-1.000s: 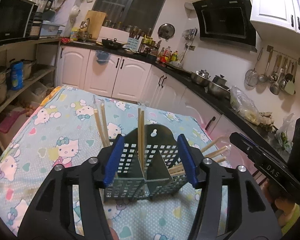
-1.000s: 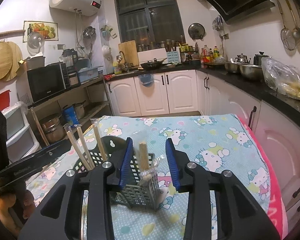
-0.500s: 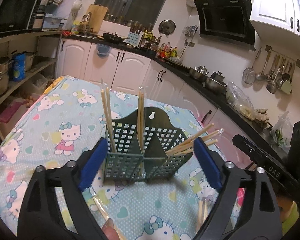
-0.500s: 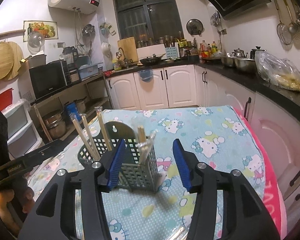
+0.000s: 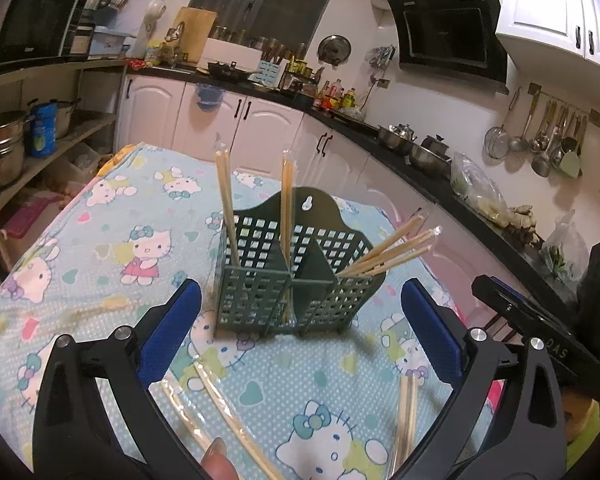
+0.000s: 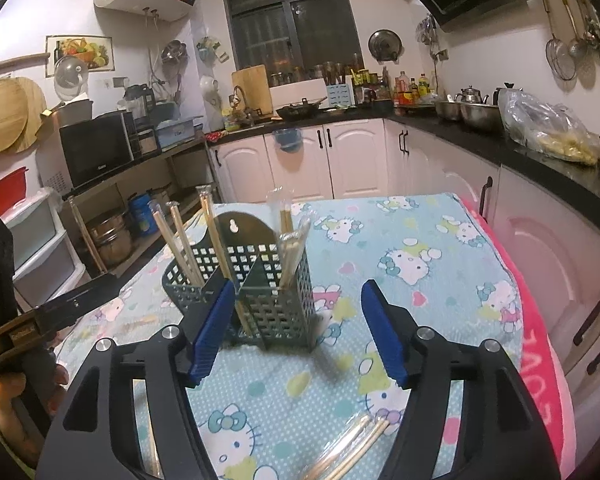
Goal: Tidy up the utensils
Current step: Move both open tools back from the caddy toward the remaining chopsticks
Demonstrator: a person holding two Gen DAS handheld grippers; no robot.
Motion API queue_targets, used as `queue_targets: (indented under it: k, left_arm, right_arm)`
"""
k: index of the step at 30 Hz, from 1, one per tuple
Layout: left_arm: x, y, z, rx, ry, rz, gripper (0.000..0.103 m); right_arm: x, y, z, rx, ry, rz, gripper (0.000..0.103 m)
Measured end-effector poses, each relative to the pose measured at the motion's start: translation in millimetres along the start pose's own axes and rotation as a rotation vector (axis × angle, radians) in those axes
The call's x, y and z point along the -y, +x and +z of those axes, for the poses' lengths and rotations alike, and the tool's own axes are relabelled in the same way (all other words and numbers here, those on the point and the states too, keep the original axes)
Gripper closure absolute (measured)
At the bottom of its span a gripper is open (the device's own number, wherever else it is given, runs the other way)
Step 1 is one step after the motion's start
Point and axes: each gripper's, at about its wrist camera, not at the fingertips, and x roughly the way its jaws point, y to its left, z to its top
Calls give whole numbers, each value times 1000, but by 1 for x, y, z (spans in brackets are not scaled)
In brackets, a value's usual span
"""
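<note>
- Left gripper [image 5: 300, 328]: jaws wide apart, nothing between the blue pads; it hovers short of the green utensil caddy [image 5: 296, 268], not touching it.
- Right gripper [image 6: 298, 330]: jaws likewise spread and empty; its left pad overlaps the caddy's near corner in view, contact cannot be told.
- Caddy stands upright on the Hello Kitty tablecloth [image 5: 100, 216], between both grippers. Slotted walls and dividers keep the sticks sorted by compartment.
- Wrapped chopsticks in the caddy: two near-upright pairs [image 5: 226, 200] in the left and middle cells, a bundle leaning out of the right cell [image 5: 396, 248]. The lean likely comes from being dropped in rather than seated.
- Loose wrapped chopsticks [image 5: 224, 412] lie flat on the cloth close under the left gripper, another pair [image 5: 406, 412] near its right finger. Judged the next pickups; both open grippers suit a fresh reach.
- Left view alone shows the two groups on the cloth separately.
- Right view alone shows the caddy's end cell [image 6: 290, 240] with a short bundle, plus one loose pair [image 6: 352, 448] under its own fingers.
</note>
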Motion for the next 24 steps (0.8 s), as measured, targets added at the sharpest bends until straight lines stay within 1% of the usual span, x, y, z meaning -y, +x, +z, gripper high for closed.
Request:
queue_targets:
  k: [14, 24]
  left_arm:
    - [-6, -12, -17, -28, -10, 3, 11]
    - [-13, -19, -32, -48, -11, 25, 11]
  right_arm:
    - [-2, -16, -21, -34, 11, 1, 39]
    - [-3, -23, -42, -72, 4, 3, 39]
